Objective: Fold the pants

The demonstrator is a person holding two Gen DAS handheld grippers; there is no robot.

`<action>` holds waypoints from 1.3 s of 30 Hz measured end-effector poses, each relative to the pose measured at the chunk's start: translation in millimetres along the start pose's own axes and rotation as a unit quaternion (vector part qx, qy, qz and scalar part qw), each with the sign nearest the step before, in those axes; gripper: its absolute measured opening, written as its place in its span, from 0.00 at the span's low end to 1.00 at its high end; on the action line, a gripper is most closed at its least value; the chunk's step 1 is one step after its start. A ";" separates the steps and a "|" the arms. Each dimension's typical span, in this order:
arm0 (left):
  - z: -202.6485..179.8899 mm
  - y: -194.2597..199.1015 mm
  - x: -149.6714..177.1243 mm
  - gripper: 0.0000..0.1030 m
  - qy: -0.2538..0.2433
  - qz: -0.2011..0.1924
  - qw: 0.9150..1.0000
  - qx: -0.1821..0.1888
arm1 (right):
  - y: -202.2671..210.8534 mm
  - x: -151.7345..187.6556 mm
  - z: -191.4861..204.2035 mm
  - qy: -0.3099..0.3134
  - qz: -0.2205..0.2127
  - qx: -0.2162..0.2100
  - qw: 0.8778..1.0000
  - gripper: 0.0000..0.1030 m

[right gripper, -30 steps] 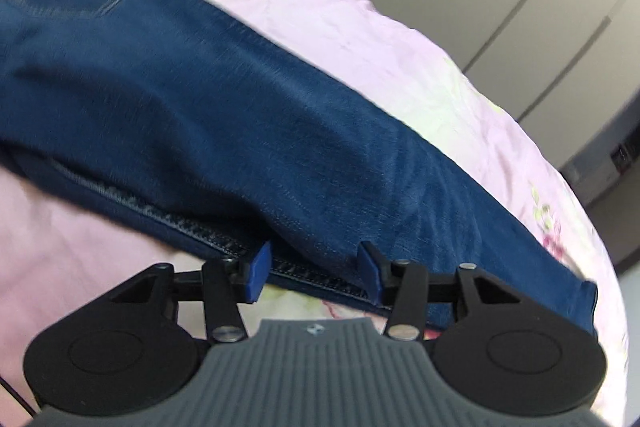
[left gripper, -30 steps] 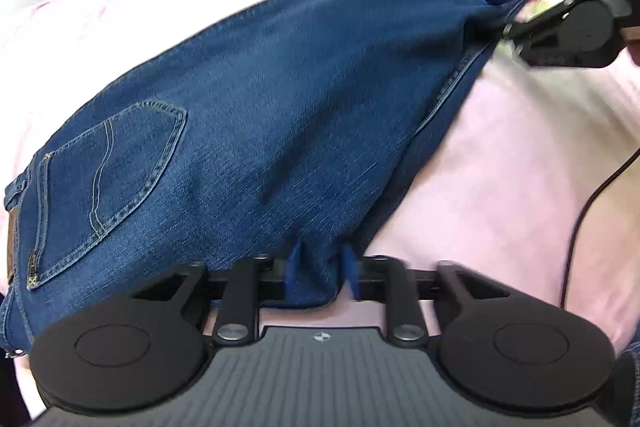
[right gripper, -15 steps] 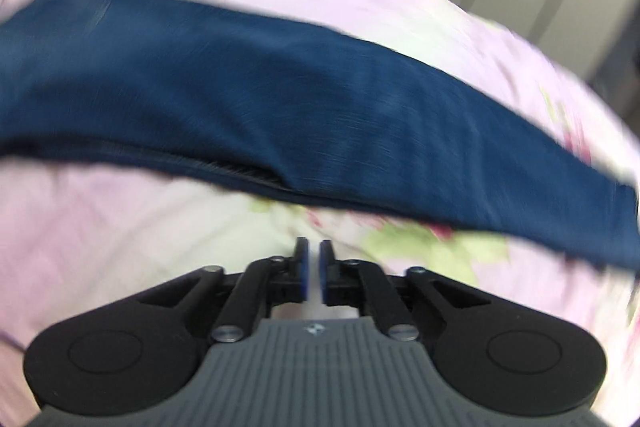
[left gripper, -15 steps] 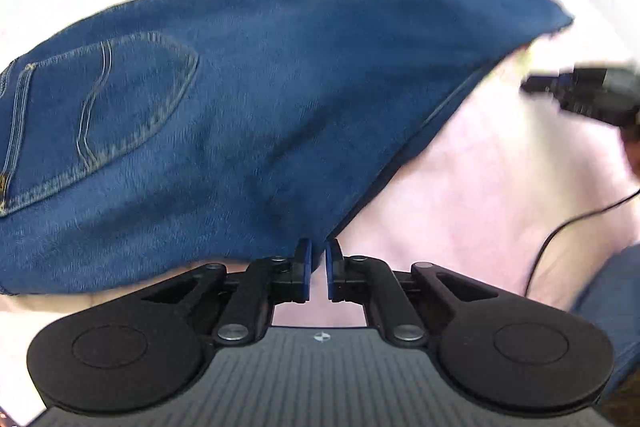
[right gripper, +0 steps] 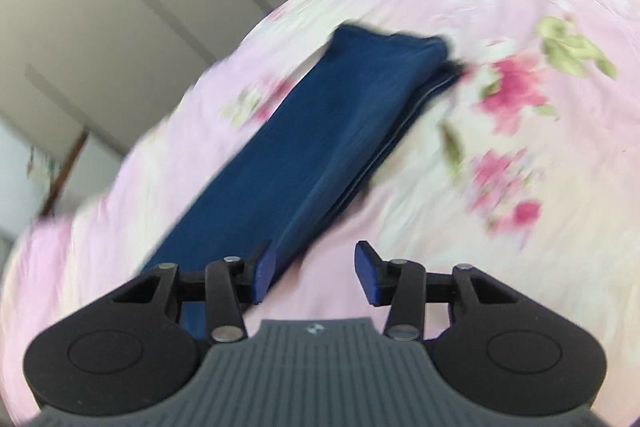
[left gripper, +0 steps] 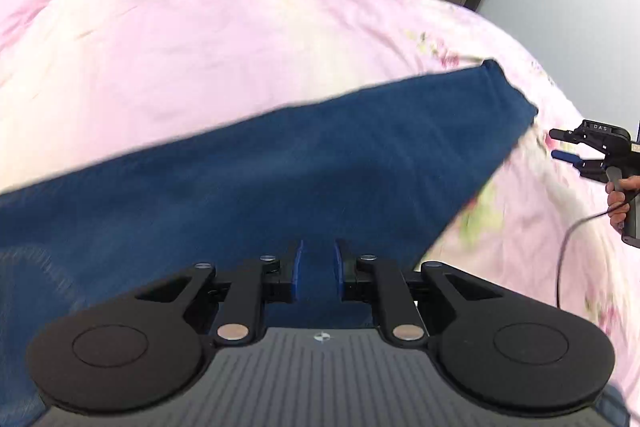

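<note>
Both hand-held grippers reopened, left over jeans, right beside

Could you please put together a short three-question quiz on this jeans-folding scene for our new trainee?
1. True or false: the right tool is open.
2. Multiple choice: what do the jeans lie on? A) a wooden floor B) a pink floral bedspread C) a glass table
3. Fill in: in the right wrist view, the jeans' leg end points ___ the camera.

Key:
1. True; its jaws stand wide apart, nothing between them.
2. B
3. away from
</note>
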State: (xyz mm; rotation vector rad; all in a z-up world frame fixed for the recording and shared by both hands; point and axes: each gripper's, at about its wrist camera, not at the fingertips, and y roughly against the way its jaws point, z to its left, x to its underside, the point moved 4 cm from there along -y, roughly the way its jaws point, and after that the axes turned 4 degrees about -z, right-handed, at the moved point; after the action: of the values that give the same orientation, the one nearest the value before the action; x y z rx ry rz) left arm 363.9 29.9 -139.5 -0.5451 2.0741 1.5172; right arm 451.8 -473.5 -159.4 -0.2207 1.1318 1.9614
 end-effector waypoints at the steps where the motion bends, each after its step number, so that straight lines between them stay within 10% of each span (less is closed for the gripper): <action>1: -3.2 -9.2 -6.6 0.16 0.000 -0.003 1.000 0.005 | -6.6 -14.4 -13.0 -0.038 -0.007 -0.005 0.999 0.41; 11: -27.6 -109.9 -46.7 0.16 -0.002 0.003 1.000 0.011 | -94.9 -92.3 -86.6 -0.183 -0.056 0.017 0.981 0.44; 22: -19.1 -162.5 -64.1 0.14 0.029 -0.002 0.999 -0.014 | -136.8 -117.0 -110.5 -0.145 -0.090 -0.025 0.985 0.12; 30: -16.3 -134.0 -70.2 0.14 0.050 -0.029 0.998 -0.022 | -71.7 -149.5 -28.5 -0.016 -0.129 -0.043 0.991 0.01; 39: 0.7 -2.8 -56.4 0.14 0.064 -0.060 0.996 0.000 | 14.4 -142.6 169.0 0.135 -0.128 -0.103 0.977 0.01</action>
State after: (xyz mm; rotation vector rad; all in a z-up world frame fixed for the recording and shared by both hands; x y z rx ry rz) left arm 410.2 31.0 -107.2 -0.7703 2.0964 1.4473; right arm 572.1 -427.4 20.9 -0.7260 1.0074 1.8520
